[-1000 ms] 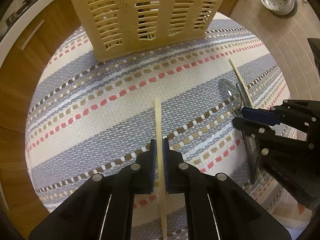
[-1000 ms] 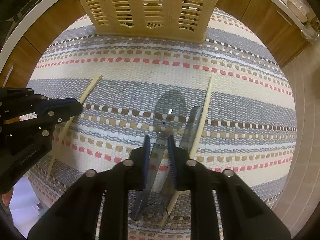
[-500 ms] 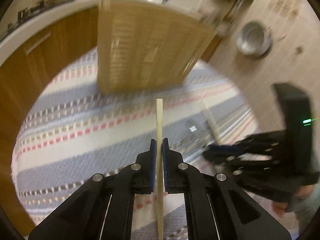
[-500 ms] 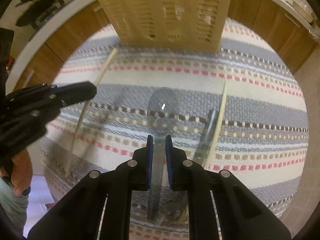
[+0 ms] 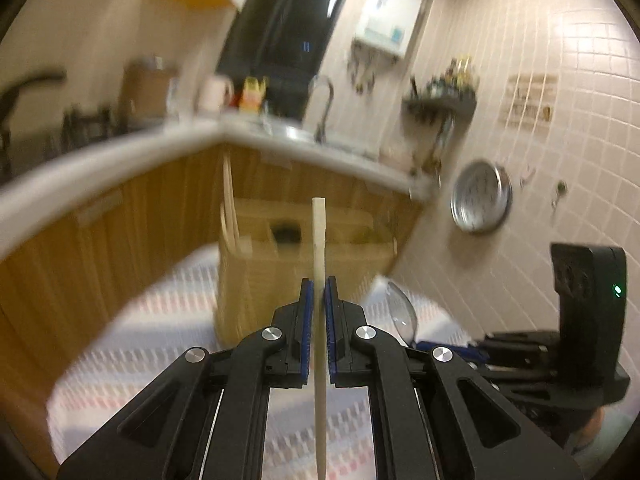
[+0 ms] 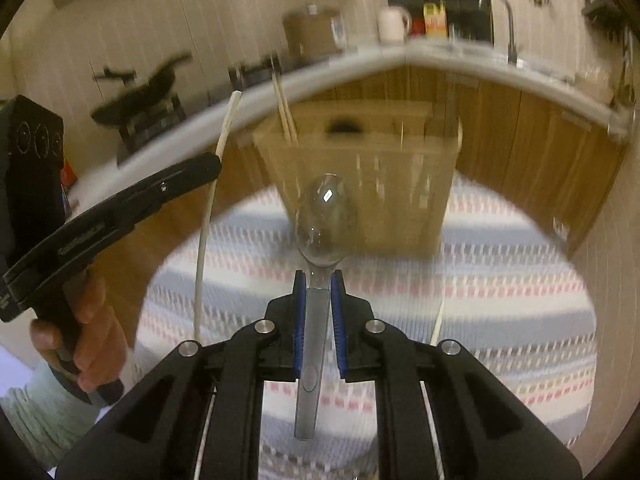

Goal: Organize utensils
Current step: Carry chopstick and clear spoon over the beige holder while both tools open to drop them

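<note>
My left gripper [image 5: 319,286] is shut on a pale wooden chopstick [image 5: 319,248] and holds it upright above the striped mat. My right gripper [image 6: 319,280] is shut on the handle of a clear plastic spoon [image 6: 325,216], bowl pointing forward. Both are lifted and face the beige slatted utensil basket [image 5: 280,272], which stands at the far end of the mat and also shows in the right wrist view [image 6: 372,176]. Two chopsticks [image 6: 285,112] stand in the basket's left compartment. In the right wrist view the left gripper [image 6: 208,168] with its chopstick [image 6: 208,208] is on the left.
The striped woven mat [image 6: 500,312] covers the round table. One more chopstick [image 6: 438,320] lies on the mat to the right of my right gripper. Wooden cabinets and a counter [image 5: 120,152] stand behind the basket. A metal bowl [image 5: 480,196] is by the tiled wall.
Both grippers closed on their utensils, lifted them off the mat and tilted up to face the basket. The spoon and one chopstick have left the mat.
</note>
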Demonstrator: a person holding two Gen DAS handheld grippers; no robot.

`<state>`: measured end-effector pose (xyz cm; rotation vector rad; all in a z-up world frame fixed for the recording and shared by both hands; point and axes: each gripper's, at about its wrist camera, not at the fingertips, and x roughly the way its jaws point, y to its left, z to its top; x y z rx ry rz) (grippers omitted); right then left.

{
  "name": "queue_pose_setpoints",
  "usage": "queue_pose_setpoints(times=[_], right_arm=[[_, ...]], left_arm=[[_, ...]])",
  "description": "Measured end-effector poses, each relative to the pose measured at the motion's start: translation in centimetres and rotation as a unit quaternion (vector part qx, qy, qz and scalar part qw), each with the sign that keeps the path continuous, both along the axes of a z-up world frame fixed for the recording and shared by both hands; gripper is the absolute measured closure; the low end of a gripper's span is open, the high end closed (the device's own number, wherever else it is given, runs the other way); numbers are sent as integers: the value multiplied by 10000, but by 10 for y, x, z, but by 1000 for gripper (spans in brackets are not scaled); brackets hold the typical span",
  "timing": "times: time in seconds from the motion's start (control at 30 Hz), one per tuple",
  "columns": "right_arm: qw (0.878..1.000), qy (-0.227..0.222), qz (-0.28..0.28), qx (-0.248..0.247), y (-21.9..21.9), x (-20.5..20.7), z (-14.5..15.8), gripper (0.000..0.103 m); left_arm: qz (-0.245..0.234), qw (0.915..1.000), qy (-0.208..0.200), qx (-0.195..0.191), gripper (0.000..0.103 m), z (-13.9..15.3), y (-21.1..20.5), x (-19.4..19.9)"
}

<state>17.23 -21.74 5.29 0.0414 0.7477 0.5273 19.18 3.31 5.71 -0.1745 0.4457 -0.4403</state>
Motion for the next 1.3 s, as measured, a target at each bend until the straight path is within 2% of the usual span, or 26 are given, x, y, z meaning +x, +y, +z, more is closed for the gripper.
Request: queue_pose_setpoints(times=[0.1,0.23,0.3,0.37,0.43,0.6,0.7,0.8,1.03,1.3], right_arm=[[9978,-628,-130,175,0,8,28,93],[9892,-1362,-383,379,7,18,54,93],[9812,-1779,-568,487,9,27,66,93],[9738,-2090,-762,478,11,37,73,93],[9627,-2466,-1069,323,19,46,78,93],[9420,-3035,-1385,372,28,69,76,93],[9348,-3202,-1492,360,30,79,69,93],[9306,-3242,-1644,436,29,89,57,93],[9394,-3024,-1590,291,36,106,31,93],[9499,-2707,-1504,412,29,109,17,92]], left_arm=[[232,9977,-634,-4,99,29,-6,1],[488,9909,-1247,-165,99,57,-11,5],[614,9878,-1407,-268,99,66,-12,11],[1097,9803,-1584,-439,99,71,-8,18],[1373,9744,-1662,-640,99,70,-5,30],[1507,9688,-1747,-910,99,65,0,56],[1697,9602,-1988,-981,99,58,0,62],[1828,9594,-1919,-967,99,52,2,70],[2066,9564,-2007,-492,98,36,-9,80],[2095,9575,-1957,-313,97,27,-9,78]])
